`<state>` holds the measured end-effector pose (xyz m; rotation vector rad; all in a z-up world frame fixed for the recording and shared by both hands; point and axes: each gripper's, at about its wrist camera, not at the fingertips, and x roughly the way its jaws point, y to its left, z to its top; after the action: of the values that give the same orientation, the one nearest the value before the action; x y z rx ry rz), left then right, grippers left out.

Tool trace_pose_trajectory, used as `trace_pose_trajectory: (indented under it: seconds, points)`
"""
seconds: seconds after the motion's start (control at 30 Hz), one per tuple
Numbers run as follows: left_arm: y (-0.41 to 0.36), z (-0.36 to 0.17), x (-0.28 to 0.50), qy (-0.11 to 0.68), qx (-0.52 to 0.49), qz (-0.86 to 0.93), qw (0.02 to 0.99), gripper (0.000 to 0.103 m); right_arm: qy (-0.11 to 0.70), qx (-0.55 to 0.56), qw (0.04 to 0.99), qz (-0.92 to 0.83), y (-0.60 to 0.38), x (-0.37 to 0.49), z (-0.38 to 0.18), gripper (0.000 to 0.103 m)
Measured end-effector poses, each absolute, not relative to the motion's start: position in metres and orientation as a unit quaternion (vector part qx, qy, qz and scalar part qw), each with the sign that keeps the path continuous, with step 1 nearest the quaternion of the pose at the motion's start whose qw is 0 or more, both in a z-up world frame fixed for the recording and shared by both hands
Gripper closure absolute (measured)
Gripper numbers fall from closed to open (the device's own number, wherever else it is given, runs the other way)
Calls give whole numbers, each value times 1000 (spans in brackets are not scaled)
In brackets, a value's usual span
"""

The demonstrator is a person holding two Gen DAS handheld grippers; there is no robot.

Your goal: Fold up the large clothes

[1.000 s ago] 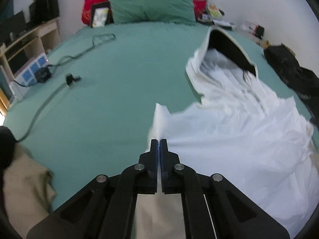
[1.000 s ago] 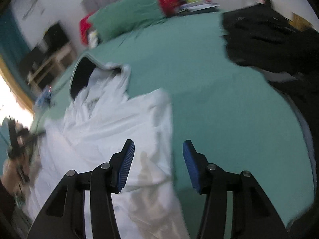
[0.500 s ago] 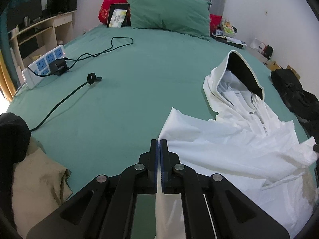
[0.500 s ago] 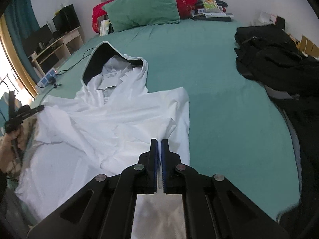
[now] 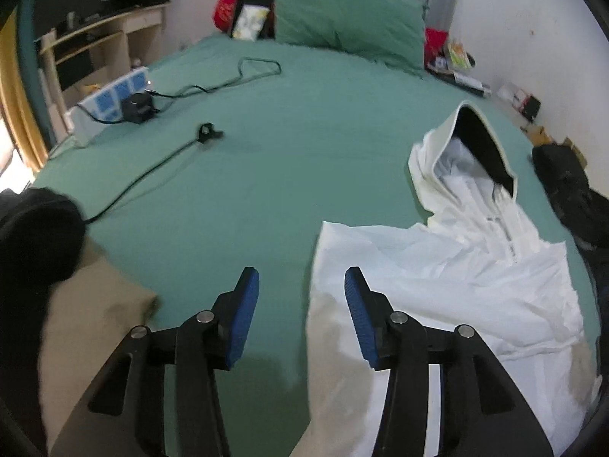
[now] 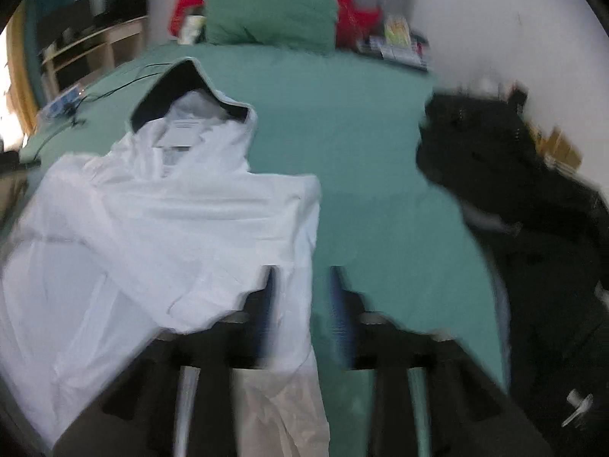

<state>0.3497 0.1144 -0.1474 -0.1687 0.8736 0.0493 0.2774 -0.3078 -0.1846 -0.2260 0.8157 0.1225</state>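
Note:
A white hooded jacket lies spread on the green bed, its dark-lined hood pointing toward the pillows. My left gripper hangs over the jacket's left edge. Its jaws are opening, and the blue pads stand clear of the cloth below them. In the blurred right wrist view the same jacket fills the left half. My right gripper is over the jacket's right edge with its jaws opening. The cloth's edge shows between the fingers, and they do not pinch it.
A heap of black clothes lies on the bed's right side. A power strip and black cable lie at the left. A beige garment and a dark item are near left. The green pillow is at the head.
Half a second ago both grippers were shut on the jacket's side edges. Both have since opened and let the cloth go, and the jacket has settled flatter on the bed.

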Motion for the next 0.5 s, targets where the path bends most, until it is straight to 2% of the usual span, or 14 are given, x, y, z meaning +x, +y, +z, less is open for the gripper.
trace_pose_trajectory:
  seconds: [0.07, 0.17, 0.33, 0.4, 0.47, 0.5]
  points:
    - [116, -147, 340, 434, -82, 17, 897, 53, 374, -162, 909, 90, -287, 262, -194, 45]
    - [116, -157, 329, 454, -85, 21, 887, 53, 392, -274, 874, 86, -256, 260, -226, 46]
    - [112, -175, 321, 475, -98, 13, 874, 53, 399, -320, 856, 82, -246, 258, -244, 46]
    - [106, -180, 321, 476, -84, 9, 875, 53, 400, -302, 861, 87, -249, 262, -243, 47]
    - [100, -184, 321, 477, -73, 6, 876, 53, 406, -271, 868, 96, -251, 269, -243, 54]
    - [99, -186, 321, 478, -71, 5, 876, 53, 410, -255, 870, 99, -251, 274, -243, 70]
